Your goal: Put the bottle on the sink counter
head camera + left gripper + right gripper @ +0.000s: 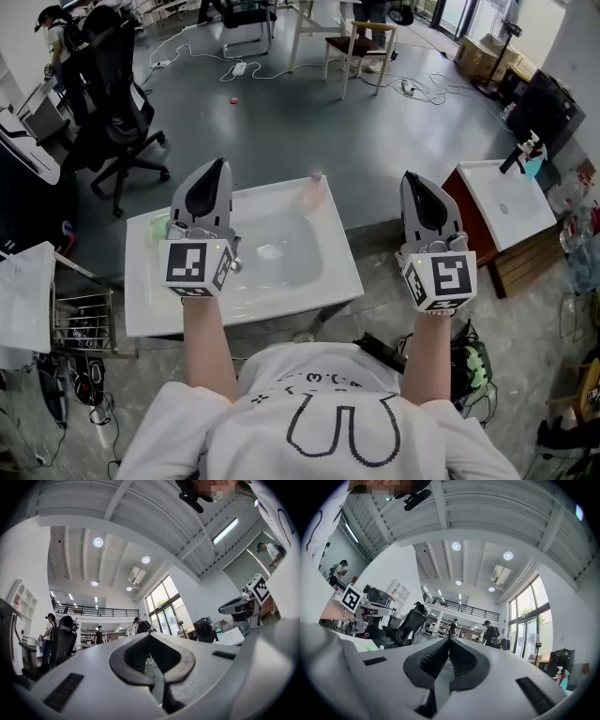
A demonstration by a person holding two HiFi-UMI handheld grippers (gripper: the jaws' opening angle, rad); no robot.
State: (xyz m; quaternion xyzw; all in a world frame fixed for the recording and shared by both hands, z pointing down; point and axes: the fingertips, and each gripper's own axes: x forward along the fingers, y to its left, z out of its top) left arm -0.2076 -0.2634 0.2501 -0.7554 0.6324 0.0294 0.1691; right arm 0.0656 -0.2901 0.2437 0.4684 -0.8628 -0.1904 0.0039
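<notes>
Above a white sink counter on a grey workshop floor, a person holds two grippers pointing forward and slightly upward; the left gripper hangs over the counter's left part, its jaws pressed together with nothing between them; the right gripper hangs just off the counter's right edge, its jaws likewise pressed together and empty. The bottle, clear with a pinkish cap, sits on the counter's far edge toward the right corner, behind the basin and apart from both grippers; whether it stands upright or leans cannot be told. A small green object lies near the counter's left edge, partly hidden by the left gripper. A second white sink sits on a wooden cabinet to the right; a black office chair stands beyond the counter's far left corner.
</notes>
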